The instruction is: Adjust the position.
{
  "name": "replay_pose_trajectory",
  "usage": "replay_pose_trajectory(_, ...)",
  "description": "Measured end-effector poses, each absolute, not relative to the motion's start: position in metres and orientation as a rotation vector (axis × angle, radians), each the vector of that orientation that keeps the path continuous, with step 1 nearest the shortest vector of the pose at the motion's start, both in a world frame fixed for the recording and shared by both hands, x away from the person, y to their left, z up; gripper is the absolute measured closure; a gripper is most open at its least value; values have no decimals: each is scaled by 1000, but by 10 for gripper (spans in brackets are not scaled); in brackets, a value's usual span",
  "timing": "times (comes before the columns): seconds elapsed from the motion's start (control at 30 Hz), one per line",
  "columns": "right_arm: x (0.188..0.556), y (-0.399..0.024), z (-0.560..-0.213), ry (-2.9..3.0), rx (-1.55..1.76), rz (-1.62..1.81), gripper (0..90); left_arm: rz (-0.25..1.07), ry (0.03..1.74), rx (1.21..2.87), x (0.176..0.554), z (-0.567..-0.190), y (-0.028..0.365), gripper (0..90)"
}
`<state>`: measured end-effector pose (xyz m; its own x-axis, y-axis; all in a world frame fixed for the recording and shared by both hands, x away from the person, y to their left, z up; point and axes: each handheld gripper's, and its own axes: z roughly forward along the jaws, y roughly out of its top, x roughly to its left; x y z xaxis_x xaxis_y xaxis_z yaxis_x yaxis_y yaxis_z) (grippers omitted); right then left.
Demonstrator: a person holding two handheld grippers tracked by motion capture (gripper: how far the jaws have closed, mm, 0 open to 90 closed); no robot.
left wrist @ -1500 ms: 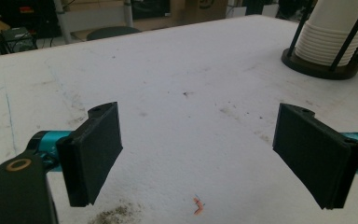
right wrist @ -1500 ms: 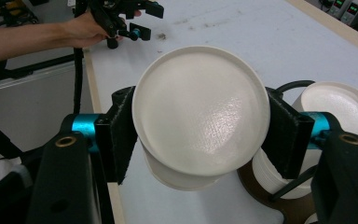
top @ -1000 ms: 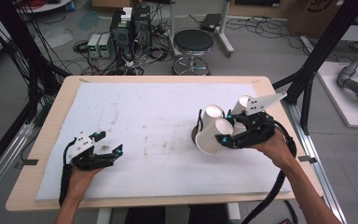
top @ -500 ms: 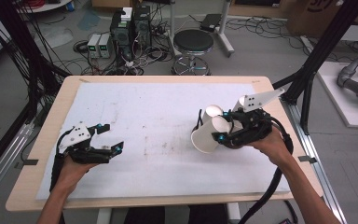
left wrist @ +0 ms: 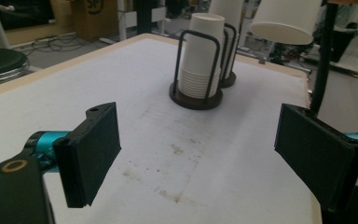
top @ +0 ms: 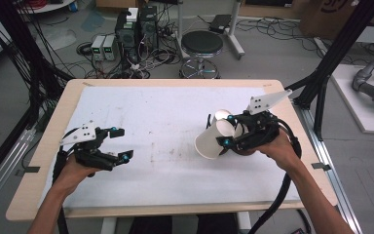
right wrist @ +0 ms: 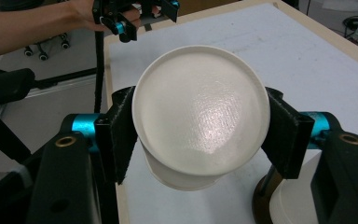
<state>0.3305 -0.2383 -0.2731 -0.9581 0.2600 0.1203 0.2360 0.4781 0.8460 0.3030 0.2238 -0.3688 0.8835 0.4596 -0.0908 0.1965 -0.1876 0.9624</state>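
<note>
right tongs (top: 222, 132): closed on a white paper cup (top: 213, 140), pads pressing both sides of the cup wall; right gripper view has the cup's round base (right wrist: 200, 109) facing the camera, between the two black pads.
cup attitude: lying roughly level in the grip, clear of the counter; in the high view the open mouth points toward the left tongs.
left tongs (top: 121, 144): jaws apart, nothing between them; in the left gripper view the two black pads (left wrist: 93, 151) have only bare mat between them.
left tongs height: held off the counter, over the near-left part of the mat, well apart from the right tongs.
cup holders: two black wire-frame cup holders on round bases, each with a stack of white paper cups; nearer one (left wrist: 196, 60), second one (left wrist: 227, 42) just behind it, both ahead of the left tongs across the mat. Held cup seen at top right of that view (left wrist: 284, 21), above and beside the holders.
holders vs right tongs: a holder base and a white stack (right wrist: 286, 200) sit just below-right of the right tongs in the right gripper view; cannot tell if they touch the held cup.
counter (top: 175, 84): light wood top with a white mat (top: 165, 112), faint smudges mid-mat between the two tongs.
</note>
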Motion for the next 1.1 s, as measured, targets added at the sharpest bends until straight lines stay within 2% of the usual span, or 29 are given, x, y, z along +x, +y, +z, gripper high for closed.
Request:
replay_pose_trajectory(0.4,338,-228,-273,2682,426,1559,349,208,404,1816,314,-347,206,140)
replay_pose_trajectory(1.1,347,-210,-269,2702,388,1573,350,132,301,1849,331,-332,158,140)
